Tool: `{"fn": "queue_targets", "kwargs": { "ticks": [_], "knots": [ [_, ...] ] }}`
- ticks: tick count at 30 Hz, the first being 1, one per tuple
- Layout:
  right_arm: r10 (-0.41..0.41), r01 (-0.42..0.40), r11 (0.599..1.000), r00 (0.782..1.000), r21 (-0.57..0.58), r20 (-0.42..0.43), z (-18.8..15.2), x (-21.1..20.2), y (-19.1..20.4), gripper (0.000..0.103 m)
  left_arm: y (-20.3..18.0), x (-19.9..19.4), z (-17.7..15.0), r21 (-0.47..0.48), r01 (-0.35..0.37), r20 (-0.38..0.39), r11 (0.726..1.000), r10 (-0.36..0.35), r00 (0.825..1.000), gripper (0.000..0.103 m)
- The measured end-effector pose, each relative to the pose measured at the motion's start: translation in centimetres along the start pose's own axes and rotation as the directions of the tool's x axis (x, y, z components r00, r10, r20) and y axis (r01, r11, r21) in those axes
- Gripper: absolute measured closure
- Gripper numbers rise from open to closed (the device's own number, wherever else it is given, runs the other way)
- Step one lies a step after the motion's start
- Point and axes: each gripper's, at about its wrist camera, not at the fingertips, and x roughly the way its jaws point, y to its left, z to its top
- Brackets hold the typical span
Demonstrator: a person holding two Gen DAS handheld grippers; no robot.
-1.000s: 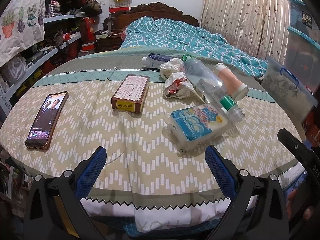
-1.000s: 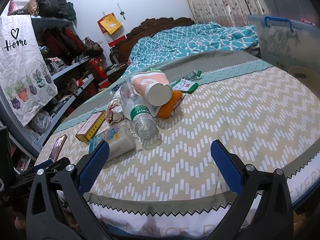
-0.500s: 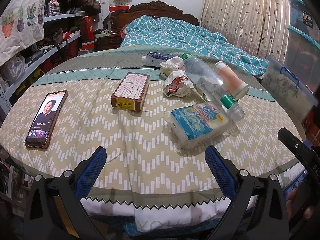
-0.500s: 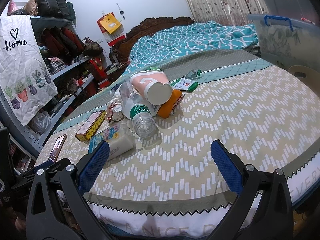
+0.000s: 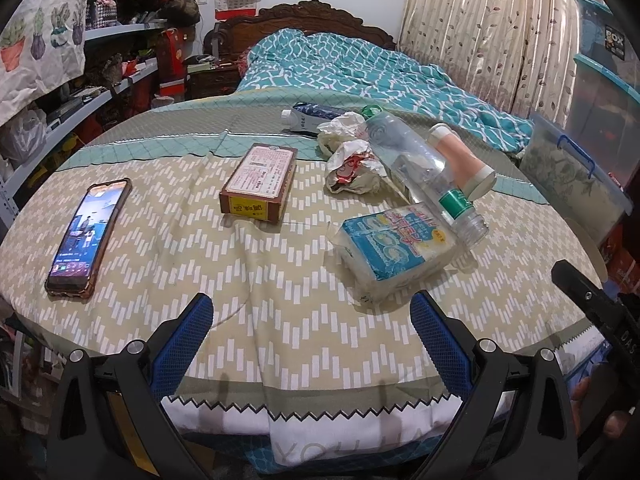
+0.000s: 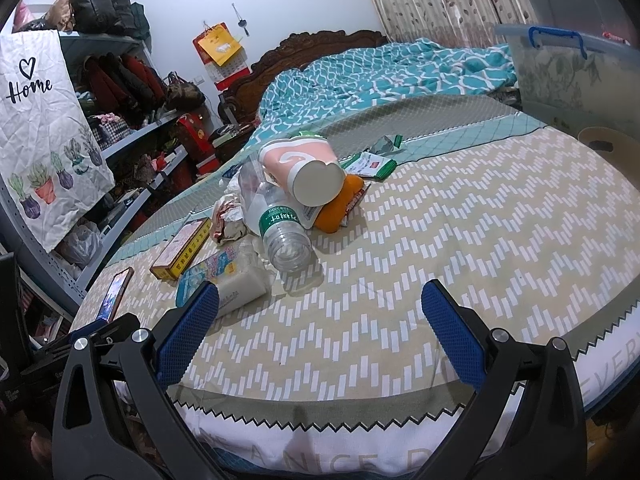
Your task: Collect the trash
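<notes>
The trash lies in a loose heap on the table (image 5: 132, 248) — ahead of both grippers, none of it collected yet. Nearest the left gripper (image 5: 312, 320) is the tissue pack (image 5: 396, 240), ahead and slightly right of its centre line, its long axis running diagonally from near-left to far-right. Touching the pack's far edge is the clear bottle (image 6: 276, 224), lying on its side with the open neck toward the camera; in the right wrist view it sits ahead and left of the right gripper (image 6: 320, 320), its long axis pointing roughly back at that gripper. A pink cup (image 6: 308, 172) rests on the bottle; crumpled wrappers (image 5: 352, 164) lie just behind.

Judged nearer: left for the pack, right for the bottle.

Both grippers hover over the near table edge, jaws spread wide, holding and touching nothing. The phone (image 5: 88, 232) lies well apart to the left — likely not trash.
</notes>
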Motion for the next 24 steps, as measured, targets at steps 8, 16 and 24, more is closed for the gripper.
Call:
{"fn": "queue_targets", "kwargs": {
  "ticks": [8,16,24],
  "knots": [
    [0.018,-0.019,1.0,0.999,-0.025,-0.028,0.3,0.9,0.1,0.018,-1.3,1.5,0.9,0.08,0.114,-0.031,0.99,-0.112,0.993,0.009],
    [-0.009,0.009,1.0,0.996,0.001,-0.093,0.0,2.1,-1.1,0.027,-2.3,5.4,2.7,0.195,0.191,-0.039,0.962,-0.187,0.982,0.009],
    [-0.04,0.048,0.997,0.989,0.053,-0.139,0.0,3.6,-2.2,0.021,-2.6,8.9,4.1,0.277,0.252,-0.117,0.927,-0.228,0.967,0.009]
  ]
}}
